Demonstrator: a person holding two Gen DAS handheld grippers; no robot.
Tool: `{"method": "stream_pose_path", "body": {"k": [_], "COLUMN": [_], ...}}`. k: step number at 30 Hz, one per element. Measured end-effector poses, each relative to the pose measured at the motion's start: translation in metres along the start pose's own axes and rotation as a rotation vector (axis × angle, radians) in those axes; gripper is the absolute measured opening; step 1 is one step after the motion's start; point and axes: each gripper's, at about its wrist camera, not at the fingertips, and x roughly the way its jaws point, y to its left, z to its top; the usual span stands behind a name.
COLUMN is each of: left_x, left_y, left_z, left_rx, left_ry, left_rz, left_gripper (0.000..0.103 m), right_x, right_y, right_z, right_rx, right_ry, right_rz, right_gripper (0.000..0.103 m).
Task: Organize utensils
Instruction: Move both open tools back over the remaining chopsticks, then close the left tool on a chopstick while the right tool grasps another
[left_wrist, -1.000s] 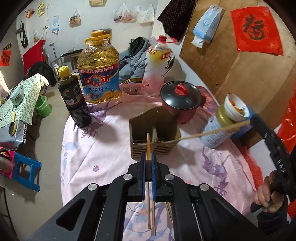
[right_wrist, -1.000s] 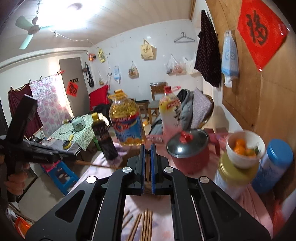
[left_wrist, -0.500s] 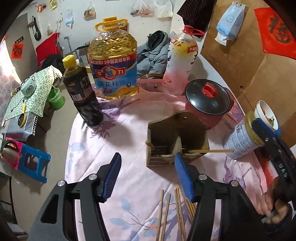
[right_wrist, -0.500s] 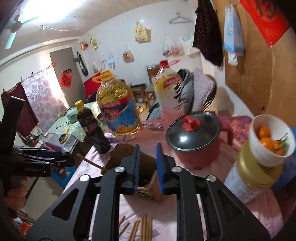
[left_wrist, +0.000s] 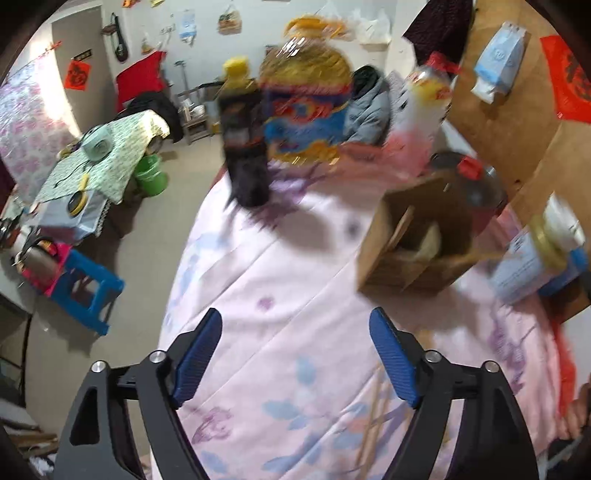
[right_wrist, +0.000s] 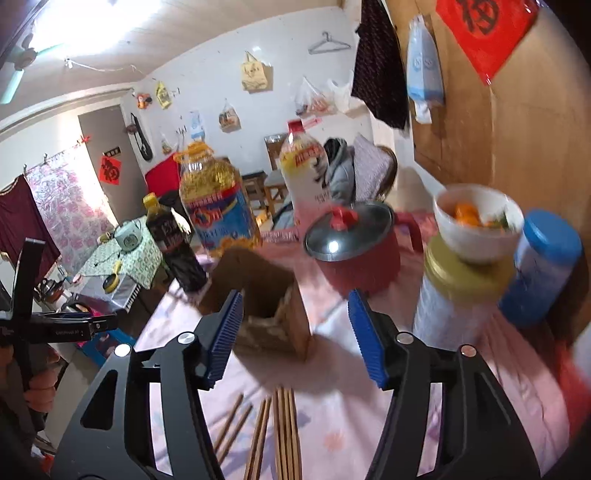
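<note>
The chopsticks (right_wrist: 280, 432) lie loose on the cloth (left_wrist: 295, 280), long axes running roughly toward the holder (right_wrist: 266, 306) just beyond them. The right gripper (right_wrist: 295, 338) hangs right over them, jaws opening and empty, so it looks the nearer hand. The left gripper (left_wrist: 295, 354) also has its jaws opening wide with nothing between; the sticks show low to its right, blurred. The oil jug (right_wrist: 218, 206) carries a blue-and-red label, probably Chinese, too smeared to read. A red wall paper (right_wrist: 484, 26) bears one black character.
</note>
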Motion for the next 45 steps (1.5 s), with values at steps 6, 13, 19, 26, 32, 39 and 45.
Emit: {"method": "stream_pose_path", "body": {"k": [6, 13, 19, 26, 32, 39, 45], "left_x": [0.034, 0.064, 0.077, 0.085, 0.084, 0.092, 0.098], "left_y": [0.015, 0.002, -0.025, -0.034, -0.045, -0.053, -0.056], "left_z": [-0.077, -0.157, -0.191, -0.198, -0.199, -0.199, -0.194], "left_rx": [0.014, 0.061, 0.141, 0.156, 0.191, 0.208, 0.195], "left_ry": [0.121, 0.203, 0.206, 0.225, 0.22, 0.227, 0.186], "left_rz": [0.051, 0.016, -0.029, -0.066, -0.08, -0.082, -0.051], "left_gripper": [0.082, 0.082, 0.082, 0.082, 0.082, 0.082, 0.079], "right_x": [0.001, -0.001, -0.002, -0.012, -0.012, -0.012, -0.011], "right_y": [-0.006, -0.006, -0.011, -0.007, -0.009, -0.009, -0.013], "right_z": [-0.06, -0.135, -0.179, -0.178, -0.176, -0.178, -0.177], "right_rx": [0.038, -0.023, -0.013, -0.04, -0.034, -0.04, -0.028], "right_ry": [0.131, 0.278, 0.377, 0.346, 0.348, 0.356, 0.36], "right_rz": [-0.026, -0.115, -0.136, -0.145, -0.15, -0.154, -0.161], "right_gripper": [0.065, 0.07, 0.07, 0.074, 0.074, 0.074, 0.074]}}
